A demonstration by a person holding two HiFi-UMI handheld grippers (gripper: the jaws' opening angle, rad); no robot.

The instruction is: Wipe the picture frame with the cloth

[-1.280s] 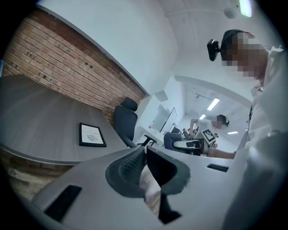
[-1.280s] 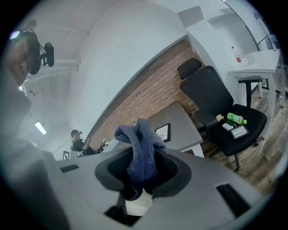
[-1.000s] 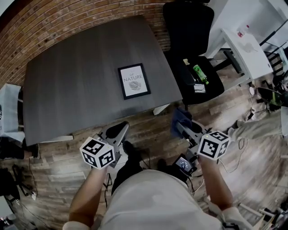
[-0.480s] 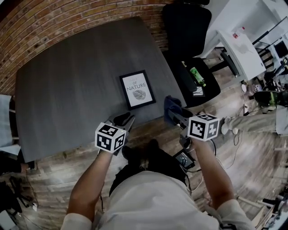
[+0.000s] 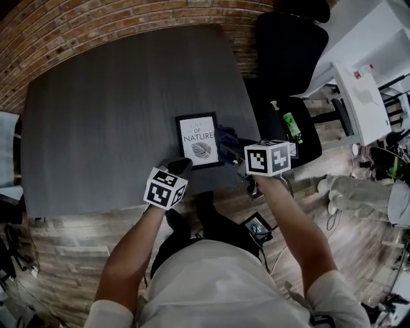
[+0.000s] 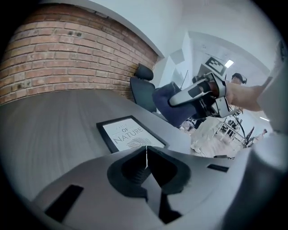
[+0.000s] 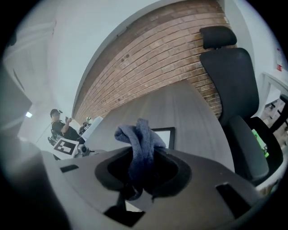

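Note:
The black picture frame [image 5: 199, 141] with a white leaf print lies flat near the front right of the dark grey table [image 5: 109, 109]. My right gripper [image 5: 229, 142] is shut on a blue cloth [image 5: 225, 136] that hangs at the frame's right edge. In the right gripper view the cloth [image 7: 139, 139] bunches up between the jaws, with the frame [image 7: 165, 136] just behind it. My left gripper [image 5: 180, 168] is shut and holds nothing, just short of the frame's near left corner. From the left gripper view, the frame [image 6: 128, 137] lies ahead and the cloth [image 6: 170, 106] hangs above its right side.
A black office chair [image 5: 289, 48] stands right of the table, with a green bottle [image 5: 291, 125] on its seat. A white desk [image 5: 366, 96] sits further right. A brick wall [image 5: 115, 19] runs behind the table. A small device [image 5: 256, 227] lies on the wooden floor.
Both grippers have moved forward from over the floor to the table's near edge. The right one now holds the cloth at the frame's right side; the left stands by its near corner.

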